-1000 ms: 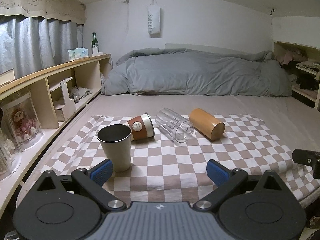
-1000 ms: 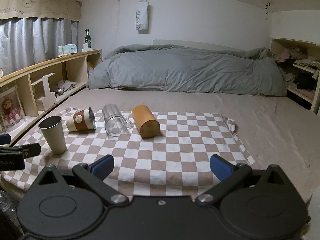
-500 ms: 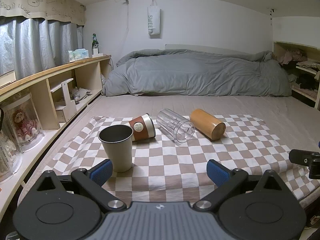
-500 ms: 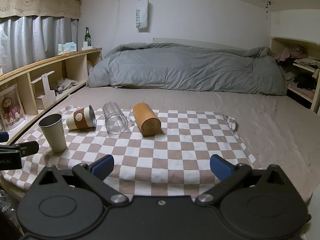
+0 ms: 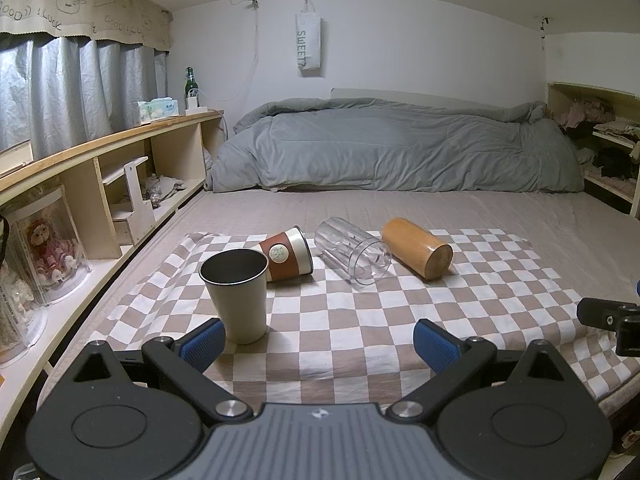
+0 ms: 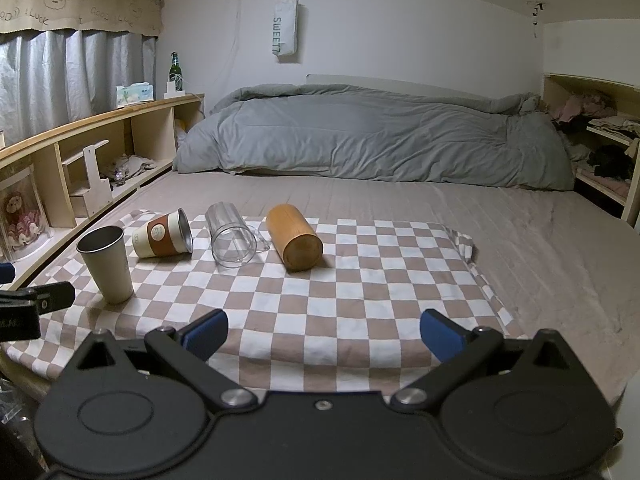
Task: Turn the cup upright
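On a checkered cloth [image 5: 360, 320] [image 6: 360, 288] a cream metal cup [image 5: 237, 296] [image 6: 107, 264] stands upright at the left. Behind it three cups lie on their sides: a white cup with a brown sleeve [image 5: 287, 254] [image 6: 163, 234], a clear glass [image 5: 352, 250] [image 6: 232, 236] and a wooden cup [image 5: 416, 248] [image 6: 294, 238]. My left gripper [image 5: 320, 342] is open and empty, its left fingertip [image 5: 202, 342] just beside the upright cup. My right gripper [image 6: 322, 330] is open and empty over the cloth's near edge.
The cloth lies on a bed with a grey duvet [image 5: 392, 148] at the far end. A wooden shelf unit [image 5: 100, 176] runs along the left, open shelves [image 6: 600, 152] along the right. The other gripper's finger shows at each view's edge [image 5: 608, 318] [image 6: 36, 300].
Both views have drawn slightly back and up from the cups. No cup has moved and both grippers stay open.
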The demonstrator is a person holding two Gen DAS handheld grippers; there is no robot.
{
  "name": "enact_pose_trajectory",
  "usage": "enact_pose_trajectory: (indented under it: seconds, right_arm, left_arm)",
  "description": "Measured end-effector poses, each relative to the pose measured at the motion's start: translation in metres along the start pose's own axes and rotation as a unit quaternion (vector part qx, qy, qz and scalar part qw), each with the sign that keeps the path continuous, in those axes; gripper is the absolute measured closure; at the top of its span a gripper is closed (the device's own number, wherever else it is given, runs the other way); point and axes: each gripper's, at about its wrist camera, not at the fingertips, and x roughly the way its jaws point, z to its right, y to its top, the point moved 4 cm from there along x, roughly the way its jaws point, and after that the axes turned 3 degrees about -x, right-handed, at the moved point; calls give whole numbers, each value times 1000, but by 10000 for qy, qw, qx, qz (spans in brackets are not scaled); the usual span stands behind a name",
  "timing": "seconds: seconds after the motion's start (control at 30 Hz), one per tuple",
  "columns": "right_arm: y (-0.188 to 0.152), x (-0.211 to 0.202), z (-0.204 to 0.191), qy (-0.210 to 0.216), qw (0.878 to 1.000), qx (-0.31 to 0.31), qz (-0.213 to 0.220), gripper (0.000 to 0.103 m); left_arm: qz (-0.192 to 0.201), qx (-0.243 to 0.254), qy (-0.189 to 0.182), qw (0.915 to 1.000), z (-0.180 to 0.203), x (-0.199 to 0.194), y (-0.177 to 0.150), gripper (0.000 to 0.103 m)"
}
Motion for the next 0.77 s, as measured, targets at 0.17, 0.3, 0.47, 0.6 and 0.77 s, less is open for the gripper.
enact_pose_trajectory:
  seconds: [0.17,0.3,0.47,0.6,0.77]
  right_arm:
    - [0,0,0,-3,10000,1,-2,0]
    - [0,0,0,-6,10000,2,1,0]
    - [0,0,0,-4,10000,-5,-3,0]
    - [0,0,0,-3,10000,4,1,0]
    - [1,0,0,0,10000,-5,1,0]
  left_arm:
    - [-5,0,7,10000,-4,-3,1,3]
    - [-8,0,11,10000,-7,-4,1,3]
    - [-9,5,10,10000,-7,-4,1,3]
    - [-2,7,12,10000,-7,-4,1,3]
    - [-1,15,14,10000,-7,-4,1,3]
